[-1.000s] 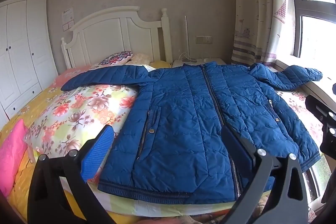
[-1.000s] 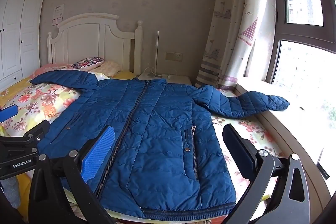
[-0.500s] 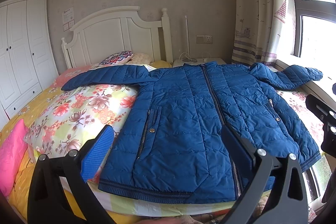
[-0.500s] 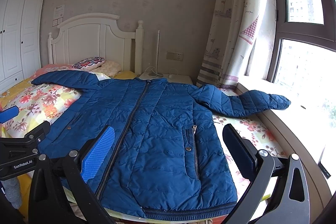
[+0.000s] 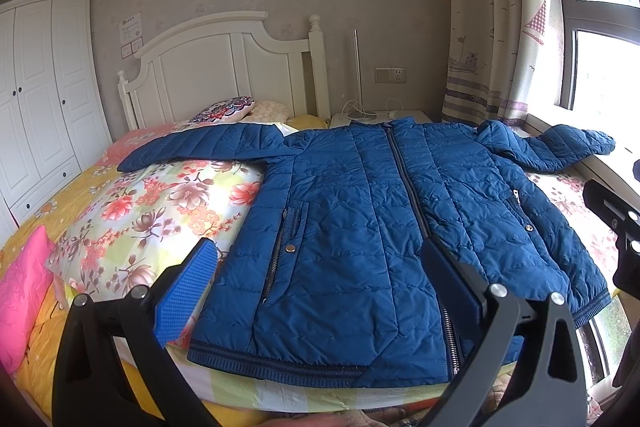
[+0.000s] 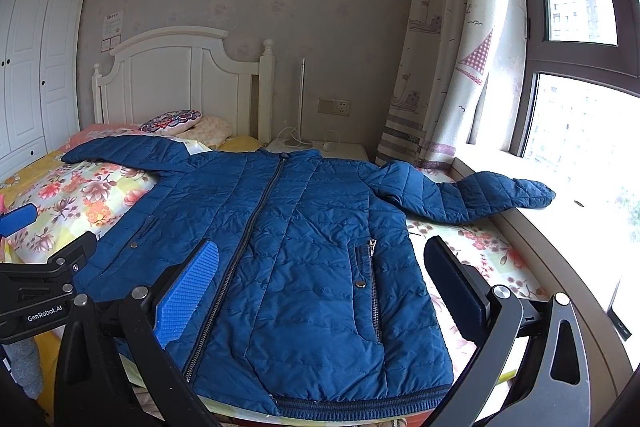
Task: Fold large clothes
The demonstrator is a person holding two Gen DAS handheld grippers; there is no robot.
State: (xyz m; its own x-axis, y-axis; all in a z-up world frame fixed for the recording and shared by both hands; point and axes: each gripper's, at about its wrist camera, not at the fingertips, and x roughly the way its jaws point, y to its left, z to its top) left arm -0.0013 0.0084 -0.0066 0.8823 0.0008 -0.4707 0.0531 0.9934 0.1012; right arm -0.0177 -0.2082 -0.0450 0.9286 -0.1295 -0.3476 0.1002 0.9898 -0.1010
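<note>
A blue quilted jacket lies flat and zipped on the bed, front up, hem toward me, both sleeves spread out. It also shows in the right wrist view. Its left sleeve lies over the floral quilt; its right sleeve reaches onto the window sill. My left gripper is open and empty, above the hem's left half. My right gripper is open and empty, above the hem's right half. Neither touches the jacket.
The bed has a floral quilt, a pink pillow at the left and a white headboard. A white wardrobe stands left. A window sill and curtain border the right side. A nightstand stands behind the bed.
Both grippers have drifted very slightly; the jacket has not moved and both grippers stay open.
</note>
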